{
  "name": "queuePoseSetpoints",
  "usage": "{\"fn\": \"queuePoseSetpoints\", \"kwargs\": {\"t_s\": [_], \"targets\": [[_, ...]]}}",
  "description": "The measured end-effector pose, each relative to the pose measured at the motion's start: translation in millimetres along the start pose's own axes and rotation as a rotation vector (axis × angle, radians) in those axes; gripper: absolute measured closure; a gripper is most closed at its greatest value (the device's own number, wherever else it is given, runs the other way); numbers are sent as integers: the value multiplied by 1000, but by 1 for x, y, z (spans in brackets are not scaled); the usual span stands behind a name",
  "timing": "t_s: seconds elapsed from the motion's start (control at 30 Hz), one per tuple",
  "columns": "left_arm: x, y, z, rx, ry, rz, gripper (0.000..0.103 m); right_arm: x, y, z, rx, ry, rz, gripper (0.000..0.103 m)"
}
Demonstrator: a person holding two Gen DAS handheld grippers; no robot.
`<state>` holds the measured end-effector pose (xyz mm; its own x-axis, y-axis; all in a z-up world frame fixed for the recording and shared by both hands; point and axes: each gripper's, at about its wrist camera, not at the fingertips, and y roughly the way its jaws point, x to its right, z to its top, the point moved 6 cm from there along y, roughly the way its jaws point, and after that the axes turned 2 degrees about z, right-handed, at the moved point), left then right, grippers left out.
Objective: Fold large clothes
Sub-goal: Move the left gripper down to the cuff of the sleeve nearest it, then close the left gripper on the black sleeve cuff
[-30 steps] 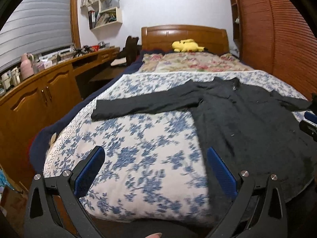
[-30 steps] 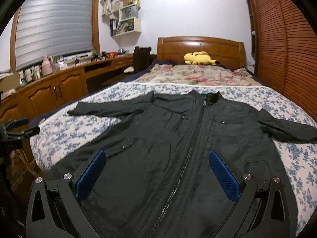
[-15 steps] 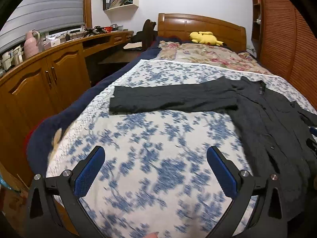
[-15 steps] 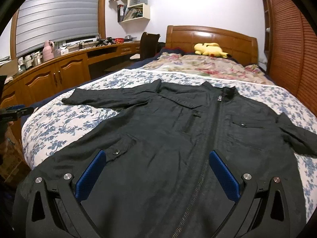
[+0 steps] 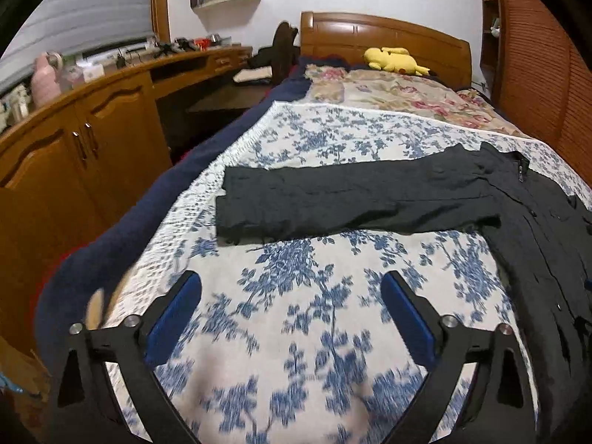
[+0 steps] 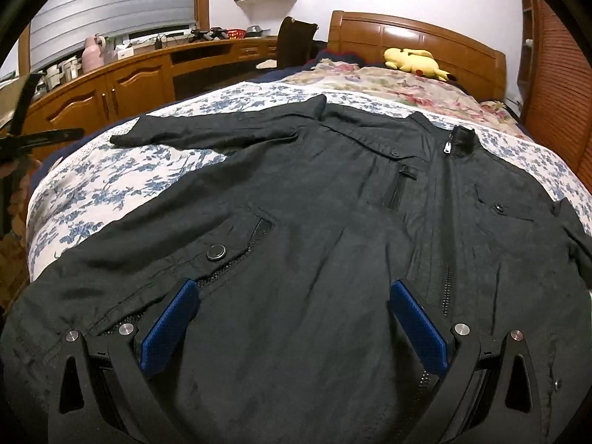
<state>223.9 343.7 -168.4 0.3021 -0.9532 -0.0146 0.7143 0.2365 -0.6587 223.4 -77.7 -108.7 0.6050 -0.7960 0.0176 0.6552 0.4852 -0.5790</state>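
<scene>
From the left wrist, the left gripper (image 5: 290, 294), spread but just narrowing with nothing between its jaws, hangs over the bed's (image 5: 296, 333) blue-flowered cover near its left edge; the black jacket's (image 5: 351, 199) sleeve stretches toward that edge. From the right wrist, the right gripper (image 6: 294, 303), spread and empty, hovers over the jacket laid flat, wooden headboard (image 6: 418, 40) beyond.

Dim indoor light; fisheye edges dark, bowed; left view motion-blurred.
</scene>
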Motion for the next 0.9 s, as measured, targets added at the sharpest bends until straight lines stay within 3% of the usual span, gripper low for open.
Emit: {"fn": "queuePoseSetpoints", "kwargs": {"t_s": [0.1, 0.27, 0.6, 0.9], "targets": [[-6, 24, 9, -25, -40, -36, 23, 7, -3, 1, -4, 9, -17, 0], [-26, 59, 24, -44, -134, -43, 34, 5, -5, 1, -6, 16, -42, 0], [-62, 108, 19, -141, -274, -3, 48, -10, 13, 7, -33, 6, -65, 0], [-67, 124, 23, -191, -308, -28, 49, -10, 16, 9, -48, 1, -65, 0]]}}
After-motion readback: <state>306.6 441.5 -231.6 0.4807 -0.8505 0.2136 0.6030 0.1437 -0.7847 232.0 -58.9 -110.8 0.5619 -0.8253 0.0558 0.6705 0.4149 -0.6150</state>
